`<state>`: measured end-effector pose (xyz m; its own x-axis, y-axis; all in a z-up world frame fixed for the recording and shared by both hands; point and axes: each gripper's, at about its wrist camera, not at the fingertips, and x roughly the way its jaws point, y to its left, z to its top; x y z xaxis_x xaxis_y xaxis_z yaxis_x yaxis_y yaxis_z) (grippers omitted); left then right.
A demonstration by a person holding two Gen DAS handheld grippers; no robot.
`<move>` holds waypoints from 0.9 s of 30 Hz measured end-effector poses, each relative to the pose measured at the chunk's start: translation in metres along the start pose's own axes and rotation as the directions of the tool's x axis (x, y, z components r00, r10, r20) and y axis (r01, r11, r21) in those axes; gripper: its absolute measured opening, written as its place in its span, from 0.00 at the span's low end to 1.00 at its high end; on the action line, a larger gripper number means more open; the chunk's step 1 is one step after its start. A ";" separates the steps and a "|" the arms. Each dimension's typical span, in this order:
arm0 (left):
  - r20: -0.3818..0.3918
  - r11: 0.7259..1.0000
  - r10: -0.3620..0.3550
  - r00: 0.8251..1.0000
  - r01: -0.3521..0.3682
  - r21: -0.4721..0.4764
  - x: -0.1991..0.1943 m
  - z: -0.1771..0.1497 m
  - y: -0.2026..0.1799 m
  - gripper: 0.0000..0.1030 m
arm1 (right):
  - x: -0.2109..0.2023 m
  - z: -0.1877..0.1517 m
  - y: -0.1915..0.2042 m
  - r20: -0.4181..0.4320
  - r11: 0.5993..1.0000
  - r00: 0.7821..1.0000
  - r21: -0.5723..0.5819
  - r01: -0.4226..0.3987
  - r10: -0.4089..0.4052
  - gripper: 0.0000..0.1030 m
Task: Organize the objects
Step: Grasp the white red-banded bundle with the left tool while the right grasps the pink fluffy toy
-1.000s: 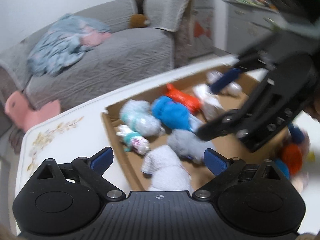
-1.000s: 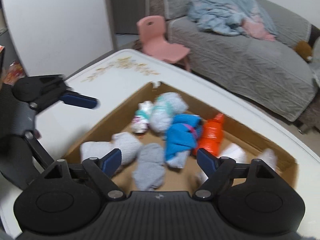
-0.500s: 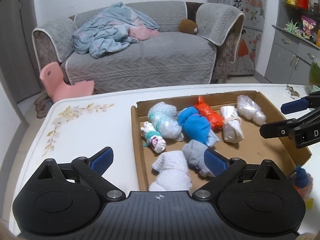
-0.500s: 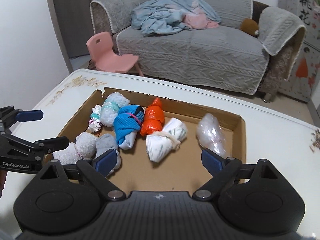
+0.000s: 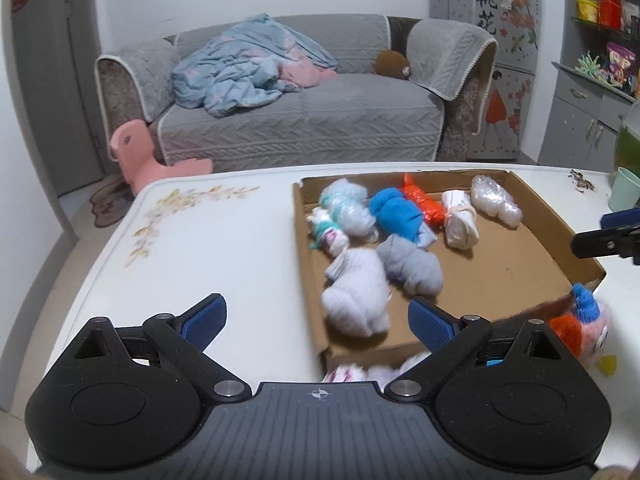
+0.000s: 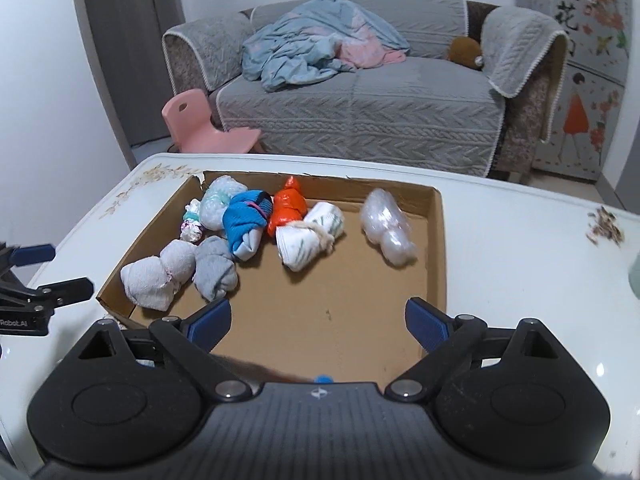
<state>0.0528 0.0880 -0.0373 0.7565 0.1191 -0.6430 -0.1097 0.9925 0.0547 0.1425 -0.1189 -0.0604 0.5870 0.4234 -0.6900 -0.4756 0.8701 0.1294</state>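
A shallow cardboard box (image 5: pixel 532 216) (image 6: pixel 438 240) lies on the white table and holds several rolled sock bundles: a blue one (image 5: pixel 398 214) (image 6: pixel 246 218), an orange one (image 5: pixel 420 202) (image 6: pixel 286 208), a grey one (image 5: pixel 412 266) (image 6: pixel 214 270), a white one (image 5: pixel 356 292) (image 6: pixel 154 276) and a clear-wrapped one (image 5: pixel 496 200) (image 6: pixel 386 222). My left gripper (image 5: pixel 316 320) is open and empty over the box's near left corner. My right gripper (image 6: pixel 318 320) is open and empty over the box's near edge. An orange, pink and blue bundle (image 5: pixel 580 324) lies outside the box, and a pale bundle (image 5: pixel 360 372) shows below its near edge.
A grey sofa (image 5: pixel 300 120) with a blue blanket and a pink child's chair (image 5: pixel 140 156) stand behind the table. A green cup (image 5: pixel 624 192) and scattered seed husks (image 5: pixel 582 182) sit at the table's far right. Cabinets stand at the right.
Both grippers pulled back and levelled out over the last second, so the whole box shows. The right gripper, which crossed the left view, now sits at that view's right edge.
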 end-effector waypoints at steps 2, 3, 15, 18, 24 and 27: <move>0.009 1.000 0.002 1.000 -0.002 -0.009 -0.005 -0.010 0.004 0.96 | -0.005 -0.009 -0.002 0.012 1.000 1.000 0.007 0.002 -0.002 0.91; 0.010 1.000 0.004 1.000 -0.004 -0.012 -0.007 -0.017 0.007 0.96 | -0.007 -0.014 -0.004 0.019 1.000 1.000 0.010 0.003 -0.003 0.91; 0.011 0.995 -0.006 1.000 0.007 -0.099 -0.012 -0.083 0.024 0.97 | -0.011 -0.073 -0.012 0.143 0.997 0.989 0.067 0.024 -0.033 0.87; 0.017 0.995 -0.007 1.000 0.008 -0.099 -0.008 -0.098 0.024 0.97 | -0.003 -0.084 -0.016 0.156 0.995 0.987 0.092 0.034 -0.048 0.77; 0.009 0.997 -0.035 0.999 0.036 -0.066 -0.003 -0.114 0.016 0.93 | 0.011 -0.099 -0.022 0.109 0.993 0.992 0.112 0.045 -0.058 0.43; 0.023 0.998 -0.054 0.998 0.055 -0.042 -0.008 -0.118 0.011 0.83 | 0.004 -0.110 -0.018 0.122 0.995 0.990 0.079 0.065 -0.075 0.37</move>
<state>-0.0306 0.0947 -0.1219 0.7757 0.0656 -0.6276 -0.0946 0.9954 -0.0129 0.0818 -0.1603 -0.1438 0.6962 0.3849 -0.6060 -0.3829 0.9131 0.1401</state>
